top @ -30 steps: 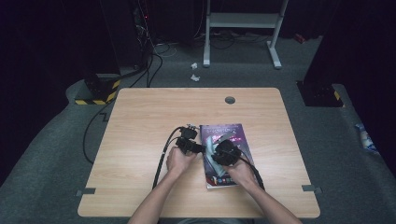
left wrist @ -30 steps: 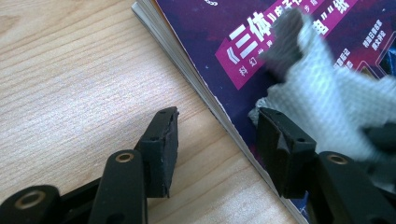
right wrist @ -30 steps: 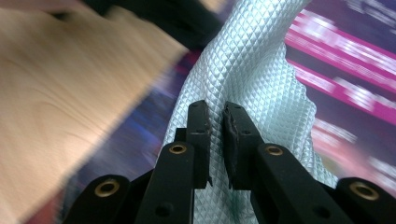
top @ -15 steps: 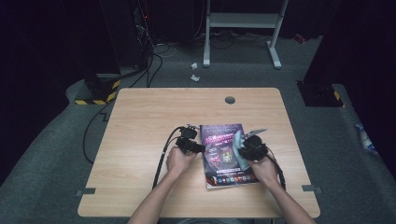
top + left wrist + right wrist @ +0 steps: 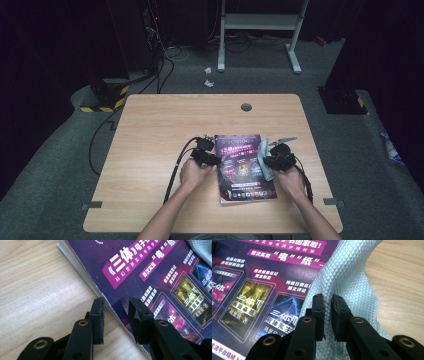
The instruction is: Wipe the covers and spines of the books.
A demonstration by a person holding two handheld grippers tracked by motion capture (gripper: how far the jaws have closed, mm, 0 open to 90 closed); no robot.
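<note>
The wooden table [image 5: 160, 150] holds a purple magazine [image 5: 244, 167] near its 6 o'clock edge. A pale cloth [image 5: 265, 159] lies at the magazine's 3 o'clock side. The right gripper [image 5: 327, 301] pinches the cloth tight. The left gripper [image 5: 116, 305] (jaws just closing, partly apart) straddles the magazine's 9 o'clock edge.

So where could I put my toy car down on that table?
The light wooden table is bare all along the far side, around the small round grey hole, and down its left part. It is crowded near the front middle: the purple magazine, the pale blue-grey cloth and both claws, left and right.
</note>
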